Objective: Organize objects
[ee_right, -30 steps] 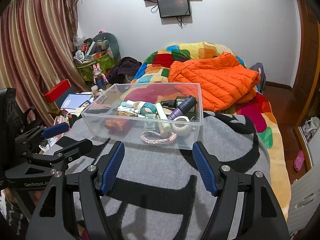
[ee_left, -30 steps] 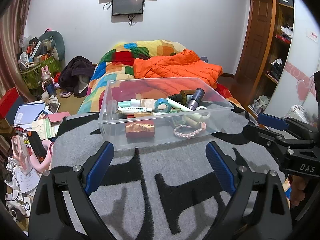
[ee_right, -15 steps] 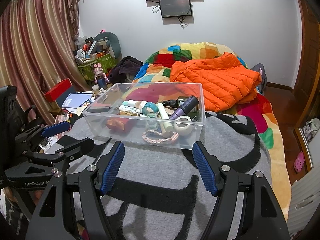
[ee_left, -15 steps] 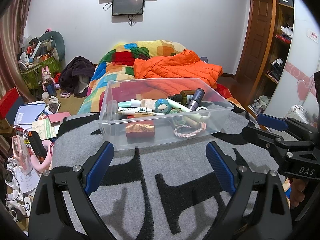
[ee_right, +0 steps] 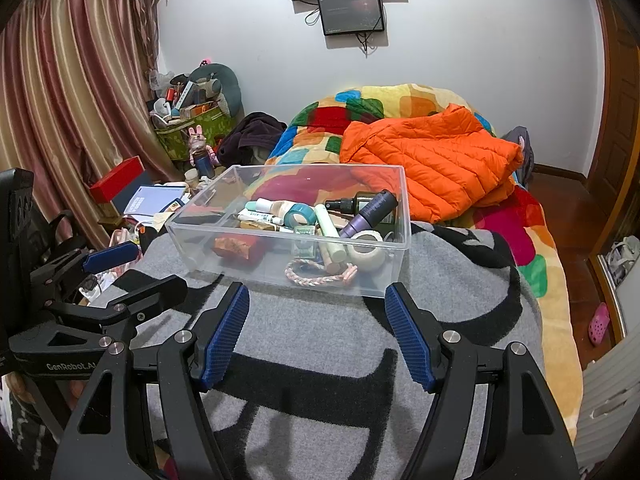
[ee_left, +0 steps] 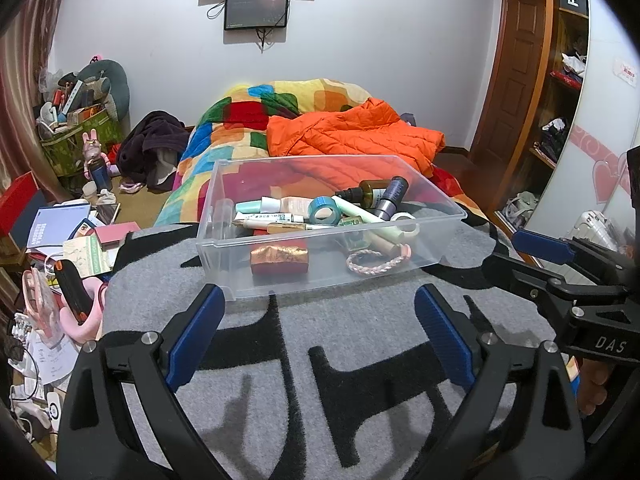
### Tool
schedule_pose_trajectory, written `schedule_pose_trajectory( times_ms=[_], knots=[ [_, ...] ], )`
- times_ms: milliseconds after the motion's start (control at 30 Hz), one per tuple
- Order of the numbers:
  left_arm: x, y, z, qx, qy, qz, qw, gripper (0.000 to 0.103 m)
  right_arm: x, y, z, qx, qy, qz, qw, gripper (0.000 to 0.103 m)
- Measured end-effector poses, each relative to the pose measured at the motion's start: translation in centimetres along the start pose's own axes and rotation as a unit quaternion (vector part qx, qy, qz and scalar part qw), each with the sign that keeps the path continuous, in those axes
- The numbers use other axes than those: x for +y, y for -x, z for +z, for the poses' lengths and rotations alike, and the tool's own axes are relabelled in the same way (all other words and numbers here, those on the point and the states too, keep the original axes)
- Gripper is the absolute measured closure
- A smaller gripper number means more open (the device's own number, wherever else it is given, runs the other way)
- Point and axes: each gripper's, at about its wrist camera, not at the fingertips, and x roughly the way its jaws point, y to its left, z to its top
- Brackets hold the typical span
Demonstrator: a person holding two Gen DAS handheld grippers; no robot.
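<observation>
1. Grey blanket with black lettering is nearest, bare under both tools. The left gripper and the right gripper hang above it with jaws spread, grasping nothing.
2. Just beyond the fingertips, the clear plastic bin sits on that blanket, untouched by either tool.
3. Inside it, loose and jumbled: a braided bracelet and a red-gold packet at the near wall, a teal tape roll in the middle, a white tape roll, tubes, a purple tube and a dark spray bottle farther back.
4. Behind lie a patchwork quilt and an orange jacket.
5. Judging by this, everything already sits in the bin, but unsorted; any tidying inside it remains.
</observation>
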Motion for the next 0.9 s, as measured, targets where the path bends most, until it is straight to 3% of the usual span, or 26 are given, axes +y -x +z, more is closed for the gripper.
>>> schedule_pose_trajectory(
  times_ms=[900],
  knots=[
    [0.27,-0.35,-0.31,0.006,0.009,-0.008,0.9999,0.006,0.35,-0.39,-0.08,0.007,0.008,-0.004,1.0,0.036]
  ],
)
